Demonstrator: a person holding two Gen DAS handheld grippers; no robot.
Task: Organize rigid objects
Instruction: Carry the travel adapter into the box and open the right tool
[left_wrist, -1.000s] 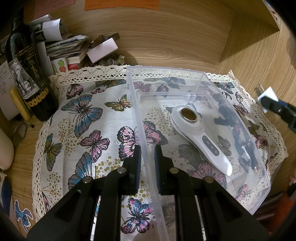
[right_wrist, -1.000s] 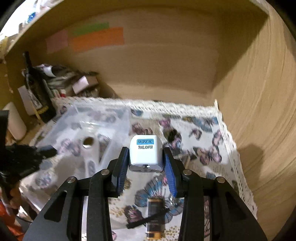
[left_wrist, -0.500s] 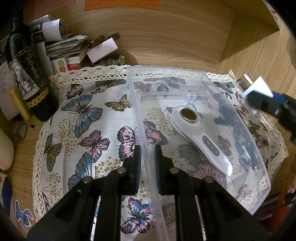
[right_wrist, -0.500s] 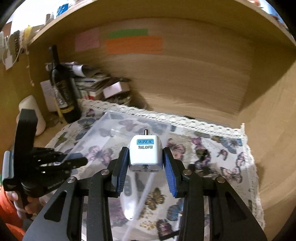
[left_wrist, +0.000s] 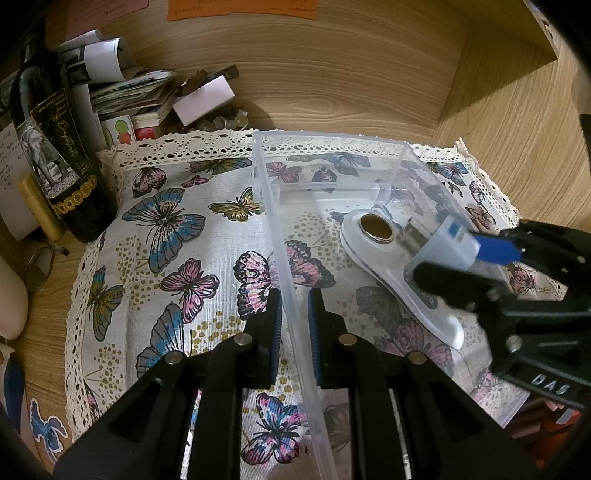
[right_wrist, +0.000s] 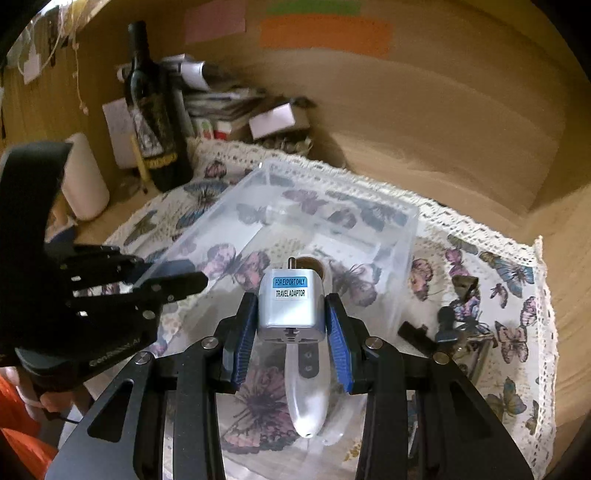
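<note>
A clear plastic bin (left_wrist: 332, 147) (right_wrist: 343, 218) stands on a butterfly cloth. A white handheld device (left_wrist: 373, 243) (right_wrist: 306, 398) lies inside it. My left gripper (left_wrist: 294, 291) is shut on the bin's left wall and also shows in the right wrist view (right_wrist: 184, 280). My right gripper (right_wrist: 291, 321) is shut on a white travel adaptor (right_wrist: 290, 306) and holds it over the bin, above the device. In the left wrist view the adaptor (left_wrist: 439, 247) and right gripper (left_wrist: 461, 258) come in from the right.
A dark wine bottle (left_wrist: 59, 147) (right_wrist: 155, 110), stacked papers and a small white box (left_wrist: 203, 99) stand at the back left. Small dark objects (right_wrist: 450, 325) lie on the cloth right of the bin. Wooden walls close the back and right.
My right gripper has carried the adaptor left, from beside the bin to over its inside, above the white device. My left gripper has kept its hold on the bin wall.
</note>
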